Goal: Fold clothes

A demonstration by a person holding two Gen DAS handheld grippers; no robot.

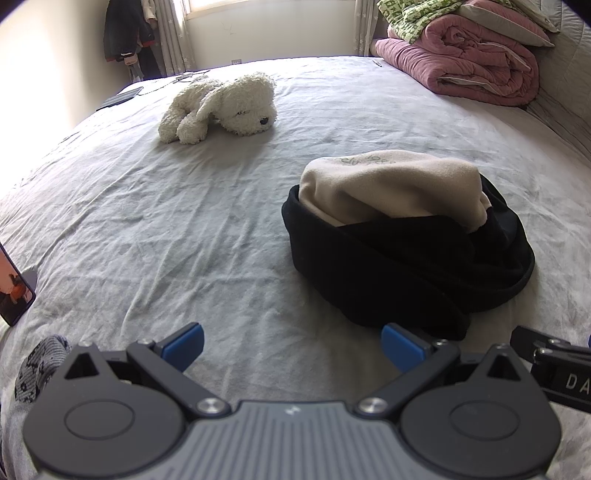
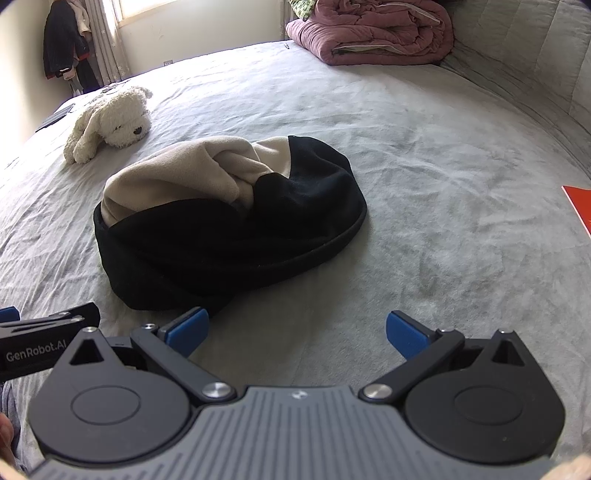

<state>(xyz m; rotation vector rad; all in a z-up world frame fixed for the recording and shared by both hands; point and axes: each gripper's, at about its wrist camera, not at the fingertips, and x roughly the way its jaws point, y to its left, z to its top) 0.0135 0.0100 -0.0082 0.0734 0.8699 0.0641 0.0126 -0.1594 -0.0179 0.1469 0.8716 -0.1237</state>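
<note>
Left gripper: jaws spread wide and holding nothing, blue pads low in the left wrist frame, over bare sheet.
Right gripper: jaws also spread wide and empty, low in the right wrist frame; the left pad sits just in front of the near edge of the clothes, and I cannot tell if they touch.
Clothes: a bundle on the bed, a beige garment bunched on top of a black garment that wraps around it; right of centre in the left view, left of centre in the right view.
Bed: covered by a wrinkled pale grey sheet that fills most of both frames.
Stuffed dog: white, lying on its side in the upper left, well apart from the clothes.
Quilt: pink, folded, upper right at the head of the bed, with green-patterned bedding on top.
Phone: propped at the left edge, screen lit.
Red item: at the right edge, cut off.
</note>
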